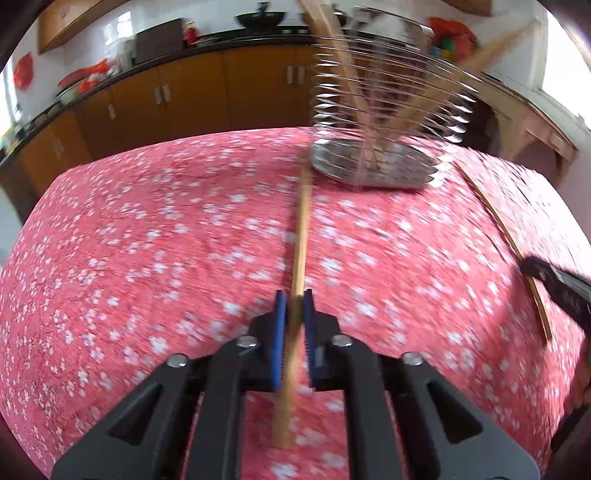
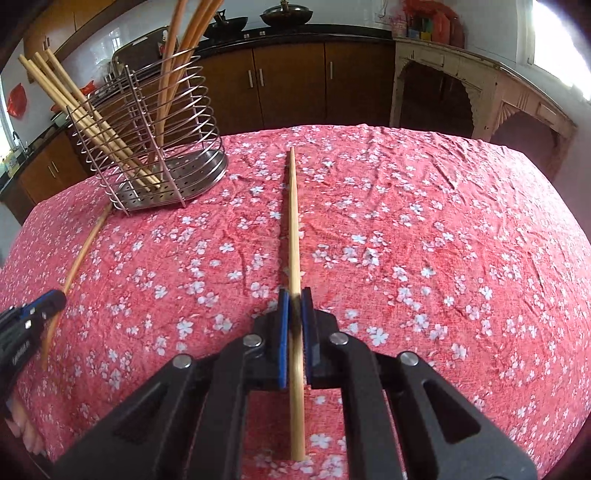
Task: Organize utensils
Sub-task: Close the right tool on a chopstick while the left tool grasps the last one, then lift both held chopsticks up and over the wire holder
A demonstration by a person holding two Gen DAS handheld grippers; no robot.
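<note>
My left gripper [image 1: 295, 295] is shut on a wooden chopstick [image 1: 301, 236] that lies along the red flowered tablecloth [image 1: 147, 240], its far tip close to the wire utensil holder [image 1: 376, 173]. My right gripper [image 2: 294, 293] is shut on a second chopstick [image 2: 293, 221], which also rests flat and points away from me. The holder [image 2: 192, 170] stands at the back left in the right wrist view, with several chopsticks [image 2: 92, 122] leaning inside. Each wrist view catches the other gripper at its edge: the right gripper [image 1: 532, 266] on its chopstick [image 1: 495, 218], the left gripper [image 2: 55, 297] on its chopstick [image 2: 83, 251].
Brown kitchen cabinets [image 2: 288, 81] under a dark counter run behind the table, with woks [image 2: 286, 16] on the stove. A pale wooden side table [image 2: 461, 85] stands at the back right. The tablecloth [image 2: 443, 240] drops off at the far edge.
</note>
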